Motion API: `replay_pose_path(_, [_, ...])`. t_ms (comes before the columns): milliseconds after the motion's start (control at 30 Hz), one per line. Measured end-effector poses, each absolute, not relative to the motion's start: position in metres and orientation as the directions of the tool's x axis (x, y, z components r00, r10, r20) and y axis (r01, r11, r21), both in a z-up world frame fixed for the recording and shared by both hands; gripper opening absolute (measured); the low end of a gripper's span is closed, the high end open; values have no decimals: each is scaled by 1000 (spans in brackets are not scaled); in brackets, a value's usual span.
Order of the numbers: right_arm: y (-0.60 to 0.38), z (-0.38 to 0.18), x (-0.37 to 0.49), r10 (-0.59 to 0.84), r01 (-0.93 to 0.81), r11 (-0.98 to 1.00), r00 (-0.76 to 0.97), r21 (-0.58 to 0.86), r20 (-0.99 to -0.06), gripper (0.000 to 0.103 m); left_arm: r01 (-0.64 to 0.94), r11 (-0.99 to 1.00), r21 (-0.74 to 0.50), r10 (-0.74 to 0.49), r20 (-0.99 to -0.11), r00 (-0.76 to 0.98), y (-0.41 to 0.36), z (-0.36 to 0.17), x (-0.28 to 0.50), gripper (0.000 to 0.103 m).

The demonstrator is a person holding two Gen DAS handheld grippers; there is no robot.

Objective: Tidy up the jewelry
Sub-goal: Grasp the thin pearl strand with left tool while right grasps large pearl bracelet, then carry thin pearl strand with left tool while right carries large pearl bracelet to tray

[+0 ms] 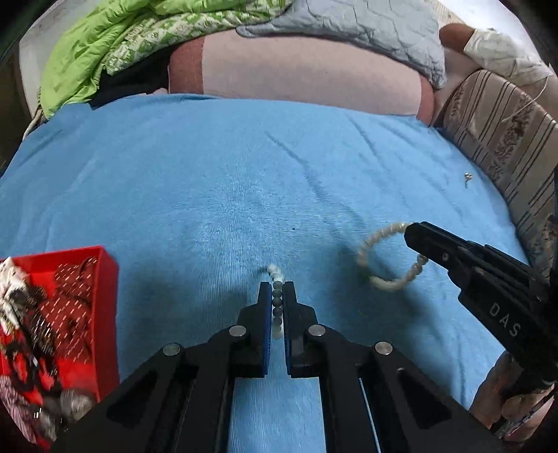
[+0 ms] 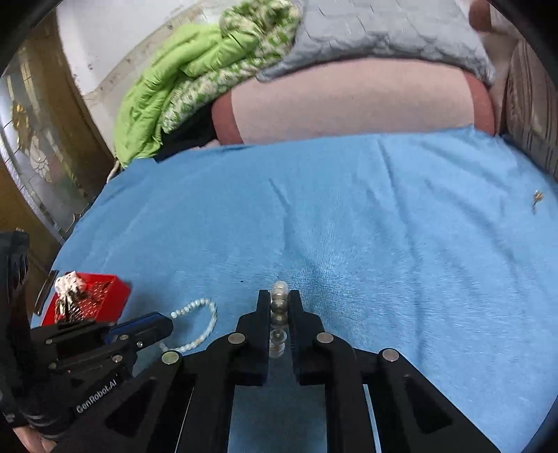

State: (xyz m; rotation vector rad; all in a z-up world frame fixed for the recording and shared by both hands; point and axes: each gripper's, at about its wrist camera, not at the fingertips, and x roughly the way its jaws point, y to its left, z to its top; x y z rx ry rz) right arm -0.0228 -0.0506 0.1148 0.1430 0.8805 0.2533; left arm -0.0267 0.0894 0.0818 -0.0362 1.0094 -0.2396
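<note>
My left gripper (image 1: 277, 287) is shut on a pale bluish bead bracelet (image 1: 273, 270), whose beads run up between the pads. From the right wrist view this bracelet (image 2: 210, 324) hangs as a loop off the left gripper (image 2: 164, 324), above the blue cloth (image 2: 366, 244). My right gripper (image 2: 279, 294) is shut on a cream pearl bracelet (image 2: 279, 306). In the left wrist view the pearl bracelet (image 1: 362, 254) dangles as a ring from the right gripper (image 1: 413, 235). A red tray (image 1: 101, 278) holding tangled jewelry sits at the left, also visible as the red tray (image 2: 117, 289).
A small metal earring (image 1: 467, 177) lies on the cloth at the far right, seen again as the earring (image 2: 537, 198). Pink pillow (image 1: 307, 76), green quilt (image 1: 104, 52) and grey quilt (image 1: 366, 28) are piled behind. A striped cushion (image 1: 502, 139) borders the right side.
</note>
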Motion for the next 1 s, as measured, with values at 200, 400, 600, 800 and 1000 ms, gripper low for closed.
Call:
replay_pose_path(200, [-46,134,-59,255,-176,967,631,185,-732,11,171,972,-162,-230,-811,538,94,104,-57,5])
replay_pose_path(400, [-47,143,-90,265,-171,964,635,203,-726,11,175,973,-154,-229,-774,590,99,126,-93,5])
replay_pose_path(600, [-42,152,-122,259,-176,966,647,190,-717,11,170,972,-161,-232,-742,629,109,145,-127,5])
replay_pose_path(800, [-36,156,-143,273,-186,962,643,200,-716,11,159,978,-136,-208,-718,665,115,159,-154,5])
replay_pose_path(1000, [-26,163,-162,274,-202,962,648,186,-710,11,135,986,-98,-165,-701,693,122,168,-172,5])
